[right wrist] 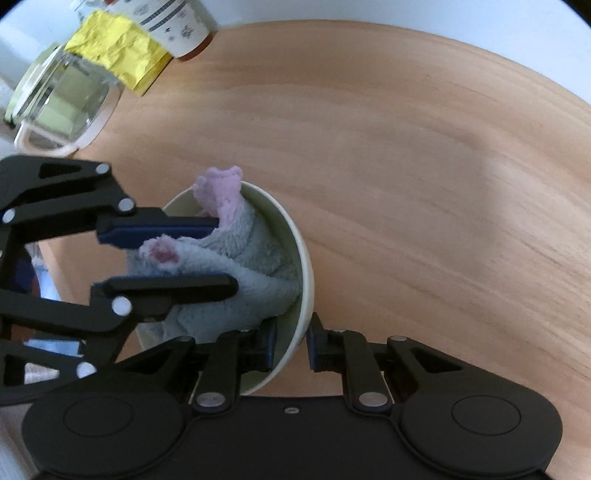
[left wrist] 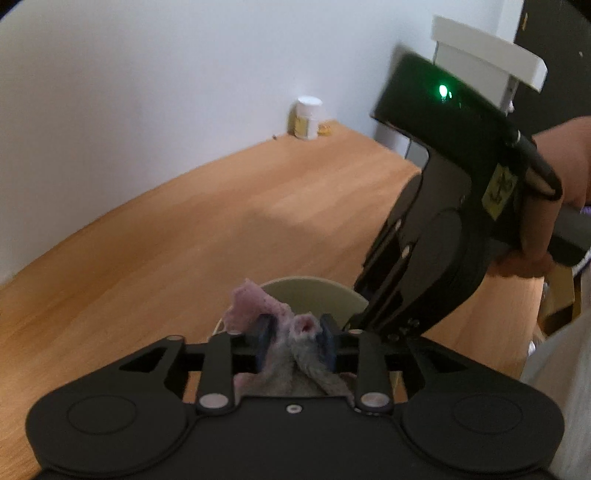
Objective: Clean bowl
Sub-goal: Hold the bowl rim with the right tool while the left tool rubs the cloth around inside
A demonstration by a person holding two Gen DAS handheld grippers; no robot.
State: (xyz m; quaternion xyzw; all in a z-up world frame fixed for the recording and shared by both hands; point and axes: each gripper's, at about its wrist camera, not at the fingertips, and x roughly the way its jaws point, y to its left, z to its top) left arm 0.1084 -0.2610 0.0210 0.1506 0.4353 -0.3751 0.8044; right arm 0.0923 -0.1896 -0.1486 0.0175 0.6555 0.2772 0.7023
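A pale cream bowl [right wrist: 301, 258] is held tilted above the wooden table; its rim also shows in the left wrist view [left wrist: 314, 291]. My right gripper [right wrist: 291, 341] is shut on the bowl's rim, one finger inside and one outside. My left gripper [left wrist: 295, 339] is shut on a grey cloth with pink corners [left wrist: 299, 354] and presses it into the bowl. In the right wrist view the left gripper [right wrist: 221, 254] comes in from the left, its fingers clamped on the cloth [right wrist: 236, 266], which fills much of the bowl.
The wooden table [right wrist: 424, 184] spreads to the right and far side. A clear lidded container [right wrist: 66, 99], a yellow packet [right wrist: 118, 55] and a patterned cup [right wrist: 173, 22] stand at the far left. A white jar [left wrist: 306, 116] stands by the wall.
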